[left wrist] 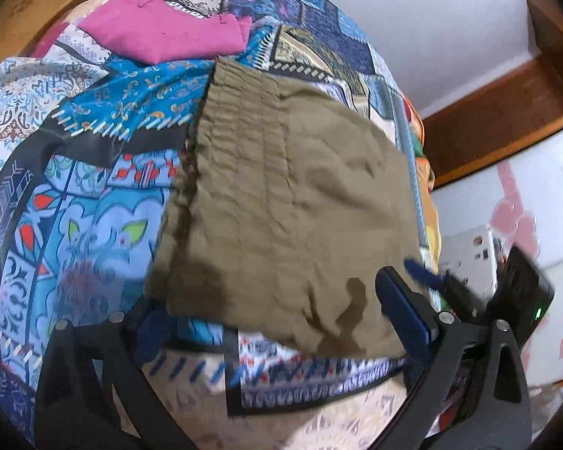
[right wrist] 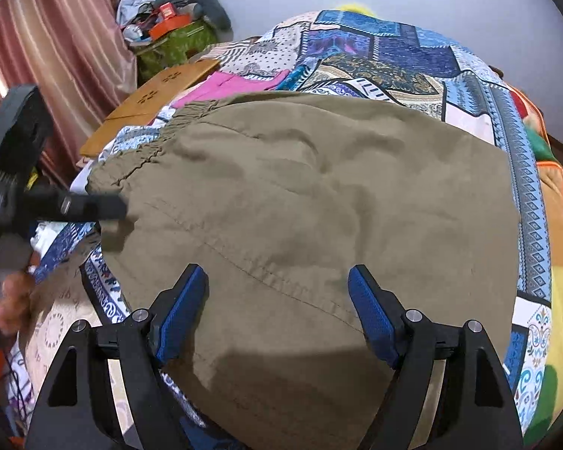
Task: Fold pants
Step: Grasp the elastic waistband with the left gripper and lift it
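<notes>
Olive-khaki cotton pants (right wrist: pixel 304 202), one folded pair, lie flat on the patchwork-quilted bed (right wrist: pixel 431 60) beside one folded magenta cloth (left wrist: pixel 161 33). Right gripper (right wrist: pixel 277 315) hovers over them, jaws spread wide; left gripper (left wrist: pixel 281 318) likewise gapes, empty.

The room is bright with soft, even light. The big olive-brown cloth pants (right wrist: pixel 319 206) show dark shadows near the bottom. Picture edges bend round and go black. The other black gripper (right wrist: pixel 75 204) looks blurry.

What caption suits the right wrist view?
Open right tool above folded olive pants on patchwork bedspread.
</notes>
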Demonstrator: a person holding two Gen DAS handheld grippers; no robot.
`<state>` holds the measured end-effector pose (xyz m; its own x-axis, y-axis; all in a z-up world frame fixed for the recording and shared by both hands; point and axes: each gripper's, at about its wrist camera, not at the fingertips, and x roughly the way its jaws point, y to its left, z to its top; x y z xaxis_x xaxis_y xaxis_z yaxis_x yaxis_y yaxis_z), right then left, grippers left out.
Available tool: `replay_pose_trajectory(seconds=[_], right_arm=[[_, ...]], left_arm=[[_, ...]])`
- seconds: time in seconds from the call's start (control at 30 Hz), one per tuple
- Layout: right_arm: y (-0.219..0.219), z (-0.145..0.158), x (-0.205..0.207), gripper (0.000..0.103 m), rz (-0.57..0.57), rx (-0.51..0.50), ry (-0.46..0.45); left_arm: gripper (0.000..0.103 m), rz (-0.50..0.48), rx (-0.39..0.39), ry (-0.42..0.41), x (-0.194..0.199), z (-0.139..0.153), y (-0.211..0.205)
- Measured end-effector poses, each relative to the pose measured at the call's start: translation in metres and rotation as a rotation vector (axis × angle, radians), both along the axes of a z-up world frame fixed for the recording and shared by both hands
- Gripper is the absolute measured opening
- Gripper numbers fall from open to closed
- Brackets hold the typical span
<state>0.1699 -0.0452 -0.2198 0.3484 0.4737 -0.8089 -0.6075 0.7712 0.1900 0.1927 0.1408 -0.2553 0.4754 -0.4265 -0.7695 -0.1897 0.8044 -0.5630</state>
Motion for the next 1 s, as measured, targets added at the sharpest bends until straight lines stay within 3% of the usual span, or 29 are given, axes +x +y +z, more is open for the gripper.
replay_pose_trajectory(seconds=[0.07,0.13,0.23,0.4,0.53,0.67,0.8,1.0], right_arm=[[-0.003,-0.001,0.0,0.077,0.001,0.022,0.006],[-0.005,-0.002,0.0,0.077,0.0,0.034,0.008],[-0.004,-0.002,0.0,0.077,-0.003,0.043,0.009],[-0.007,0.001,-0.004,0.075,-0.03,0.04,-0.004],[-0.025,0.007,-0.01,0.075,-0.102,0.062,-0.011],[-0.053,0.019,-0.019,0.075,-0.191,0.084,-0.026],[-0.083,0.023,-0.024,0.075,-0.264,0.08,-0.027],[-0.111,0.005,-0.034,0.075,-0.339,0.055,0.032]], left_arm=[[0.094,0.02,0.038,-0.015,0.004,0.001,0.0],[0.071,0.049,0.138,-0.013,0.004,0.001,-0.003],[0.058,0.06,0.195,-0.037,0.001,0.005,-0.005],[0.051,0.091,0.326,-0.066,-0.007,0.018,-0.013],[0.049,0.112,0.52,-0.116,-0.019,0.035,-0.022],[0.048,0.113,0.655,-0.151,-0.032,0.051,-0.019],[0.048,0.15,0.708,-0.161,-0.042,0.064,-0.003],[0.045,0.196,0.737,-0.178,-0.051,0.087,0.01]])
